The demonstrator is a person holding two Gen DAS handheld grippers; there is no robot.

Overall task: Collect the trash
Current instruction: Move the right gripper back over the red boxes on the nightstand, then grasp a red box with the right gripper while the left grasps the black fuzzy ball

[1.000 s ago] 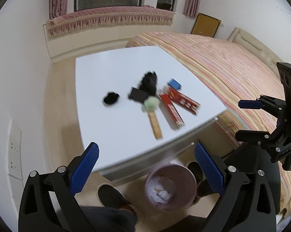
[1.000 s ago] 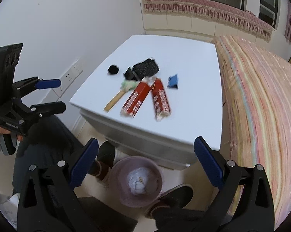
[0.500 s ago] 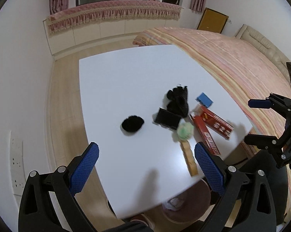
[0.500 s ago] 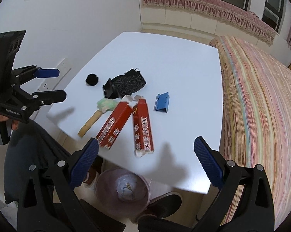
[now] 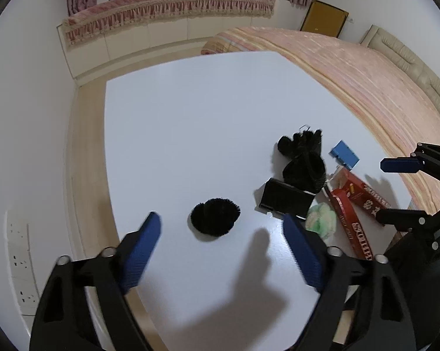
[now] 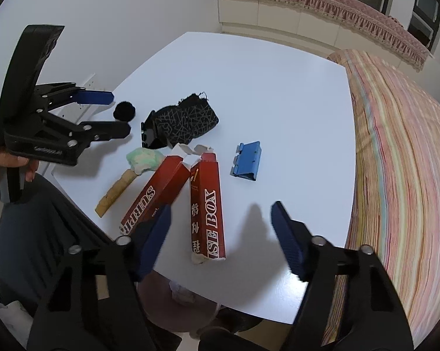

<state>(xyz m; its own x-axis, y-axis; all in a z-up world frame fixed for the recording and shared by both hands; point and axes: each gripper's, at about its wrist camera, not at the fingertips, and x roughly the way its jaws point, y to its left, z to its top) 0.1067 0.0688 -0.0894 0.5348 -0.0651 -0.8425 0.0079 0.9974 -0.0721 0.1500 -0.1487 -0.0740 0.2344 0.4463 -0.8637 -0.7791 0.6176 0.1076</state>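
Right wrist view: 2 red boxes, 1 blue clip, 1 black pom-pom; both grippers spread apart.

1. Left gripper: matte black plastic frame, two arms ending in ribbed blue pads; silver round screw heads at the arm joints.
2. Right gripper: same build, black frame, blue ribbed pads, silver screws.
3. Left unit seen from the right wrist view: tall black upright block on top, faint white lettering on its body, grey handle.
4. Bare-skinned left hand; white sleeve edge at the wrist.
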